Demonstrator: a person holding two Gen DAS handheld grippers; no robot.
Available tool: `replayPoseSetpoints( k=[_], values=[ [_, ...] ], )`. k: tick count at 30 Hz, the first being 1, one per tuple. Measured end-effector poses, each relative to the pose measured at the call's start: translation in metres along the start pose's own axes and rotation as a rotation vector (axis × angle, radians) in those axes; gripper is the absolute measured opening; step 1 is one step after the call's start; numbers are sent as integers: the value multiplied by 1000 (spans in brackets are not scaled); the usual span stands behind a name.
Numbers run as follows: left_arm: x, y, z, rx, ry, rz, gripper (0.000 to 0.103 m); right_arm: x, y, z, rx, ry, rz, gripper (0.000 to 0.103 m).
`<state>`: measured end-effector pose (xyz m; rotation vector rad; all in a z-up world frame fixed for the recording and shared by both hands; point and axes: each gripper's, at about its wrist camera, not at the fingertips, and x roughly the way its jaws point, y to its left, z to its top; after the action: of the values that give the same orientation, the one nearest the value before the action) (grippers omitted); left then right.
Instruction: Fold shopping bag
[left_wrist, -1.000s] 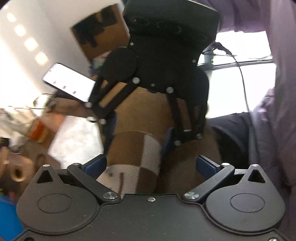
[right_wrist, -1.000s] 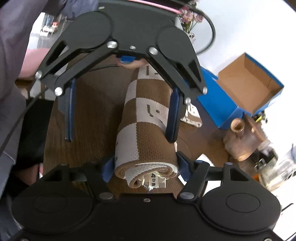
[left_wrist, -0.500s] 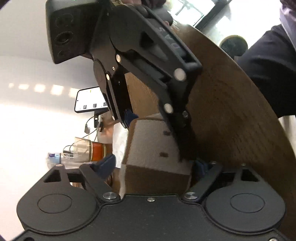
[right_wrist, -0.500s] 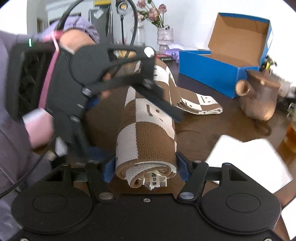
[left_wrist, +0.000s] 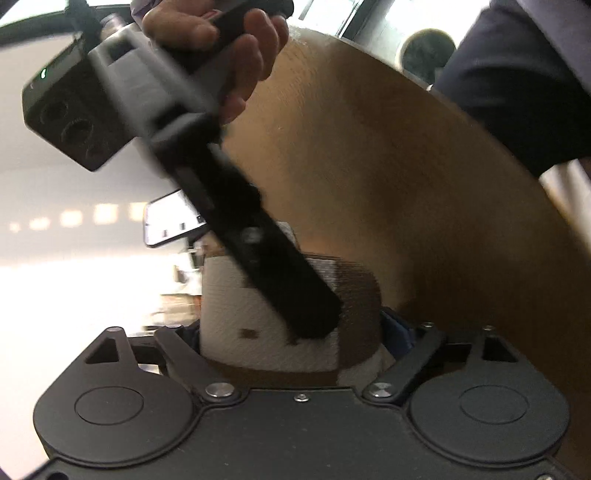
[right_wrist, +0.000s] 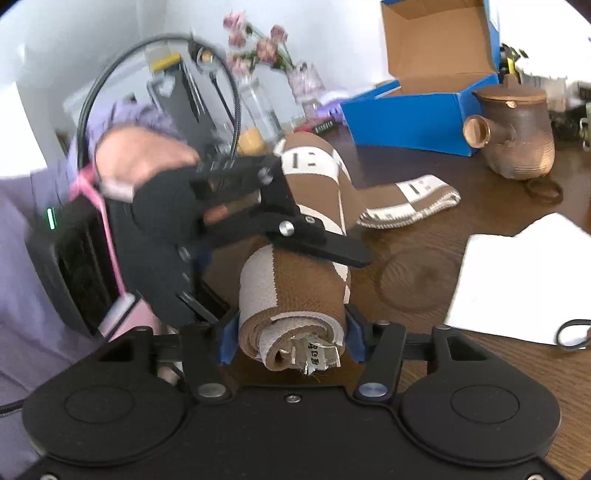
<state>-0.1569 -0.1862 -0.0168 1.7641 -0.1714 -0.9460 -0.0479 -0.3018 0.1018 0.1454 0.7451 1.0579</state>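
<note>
Rolled bag (right_wrist: 295, 295) held above the bench (right_wrist: 424, 280) between both tongs: right tongs (right_wrist: 291, 332) closing, clamped on one end; left tongs (left_wrist: 291, 332) opening around the other (grip unclear). Rolling step; next, tuck the trailing strap (right_wrist: 410, 199)

You look across a dark wooden table (right_wrist: 436, 258) toward a white wall (right_wrist: 110, 40), with a blue cardboard box (right_wrist: 417, 118), a brown clay pot (right_wrist: 517, 136) and dried flowers (right_wrist: 258, 48) standing in bright daylight.
</note>
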Motion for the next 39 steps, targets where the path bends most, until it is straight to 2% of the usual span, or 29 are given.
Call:
replayPoseSetpoints(
  k=[5,8,12,14,17,19,23,29,30,34,39],
  values=[
    [-9,3,-10,-64,-42,39,90,-7,-3,1,93,-64,67,59],
    [-12,-6,-11,-8,-36,106,92,-6,-2,0,118,-82,94,59],
    [-15,-7,-13,5,-26,168,94,-8,-1,2,149,-120,132,59],
    [-13,-13,-14,39,-14,240,94,-9,-3,0,192,-143,150,59],
    [-10,-20,-16,74,-8,301,91,-9,-12,-7,278,-200,175,59],
    [-9,-22,-17,76,-7,316,90,-9,-18,-11,332,-230,187,59],
    [-5,-25,-20,65,-23,344,88,-8,-17,-11,325,-241,173,59],
    [-9,-28,-23,83,-8,399,82,-4,-23,-12,380,-248,235,59],
    [-9,-27,-23,67,-3,400,77,-4,-23,-11,371,-249,231,59],
    [-17,-30,-20,20,8,401,69,-2,-20,-8,316,-252,173,60],
    [-17,-27,-23,-86,29,444,65,-4,-6,6,222,-248,83,66]
  ],
)
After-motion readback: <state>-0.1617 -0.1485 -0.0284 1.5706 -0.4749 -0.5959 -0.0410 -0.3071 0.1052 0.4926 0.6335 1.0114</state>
